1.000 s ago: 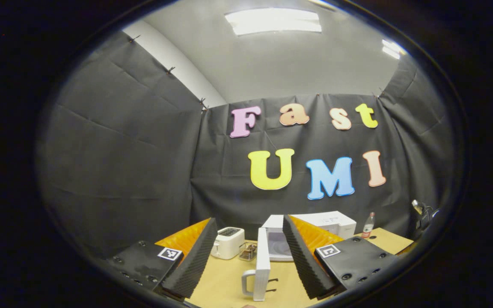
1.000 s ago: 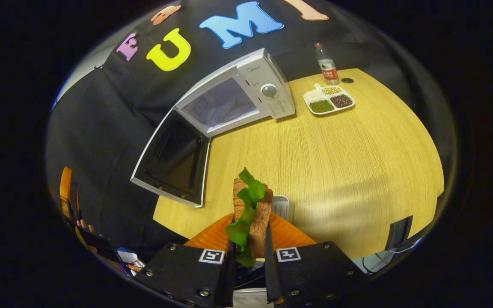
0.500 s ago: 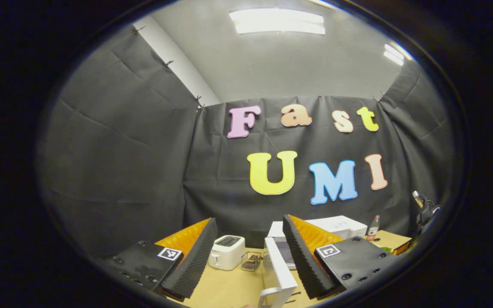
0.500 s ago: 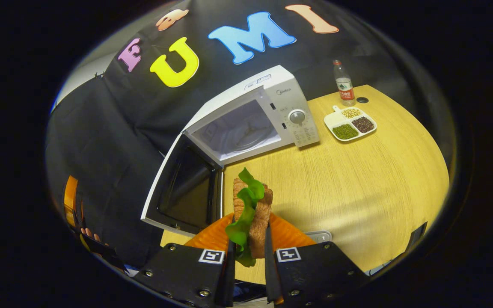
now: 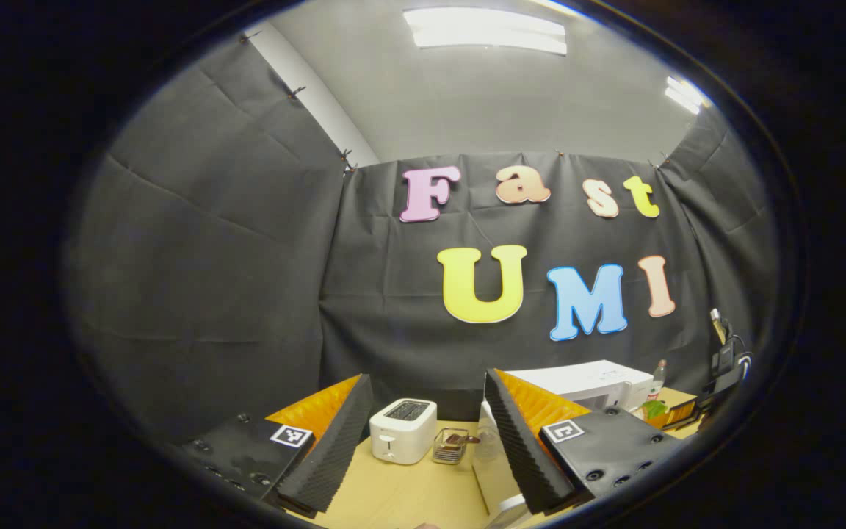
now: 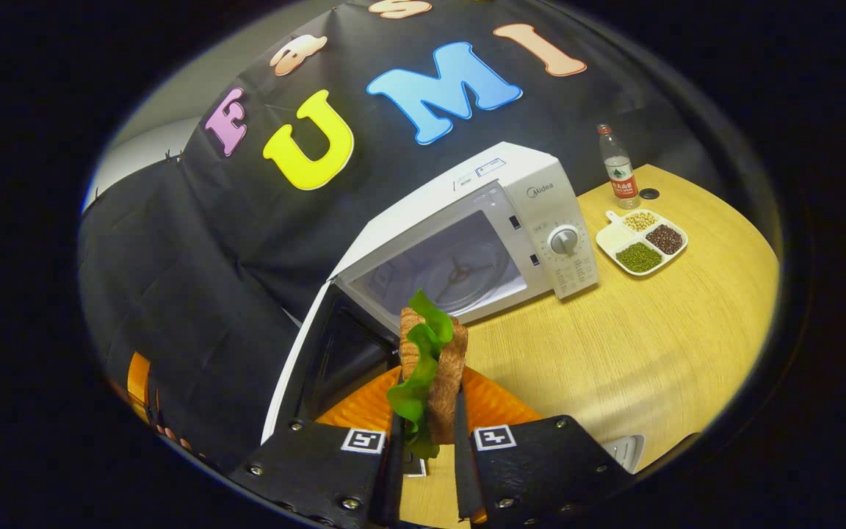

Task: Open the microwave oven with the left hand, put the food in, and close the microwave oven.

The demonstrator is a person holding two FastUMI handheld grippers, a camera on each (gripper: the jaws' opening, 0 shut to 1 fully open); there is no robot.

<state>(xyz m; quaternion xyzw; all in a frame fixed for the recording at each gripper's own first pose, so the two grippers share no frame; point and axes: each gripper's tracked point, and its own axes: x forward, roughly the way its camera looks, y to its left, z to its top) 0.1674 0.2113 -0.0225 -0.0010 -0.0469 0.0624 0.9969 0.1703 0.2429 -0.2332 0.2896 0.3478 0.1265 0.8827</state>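
Note:
The white microwave (image 6: 533,198) stands on the wooden table (image 6: 636,345) with its door (image 6: 298,367) swung wide to the left and the glass turntable (image 6: 467,272) showing inside. My right gripper (image 6: 428,397) is shut on the food, a sandwich (image 6: 443,367) with green lettuce, held upright just in front of the oven's opening. In the left gripper view my left gripper (image 5: 429,378) is open with nothing between its fingers. It is to the left of the microwave (image 5: 592,376), and a bit of the white door handle (image 5: 511,516) shows by its right finger.
A white toaster (image 5: 402,430) and a small wire basket (image 5: 451,445) sit left of the microwave. A divided dish of beans (image 6: 642,241) and a water bottle (image 6: 617,173) stand to its right. A white object (image 6: 625,448) lies near the table's front edge.
My right gripper has carried the sandwich closer to the microwave's opening. My left gripper has turned away from the door, which has slid nearly out of its view; it stays open.

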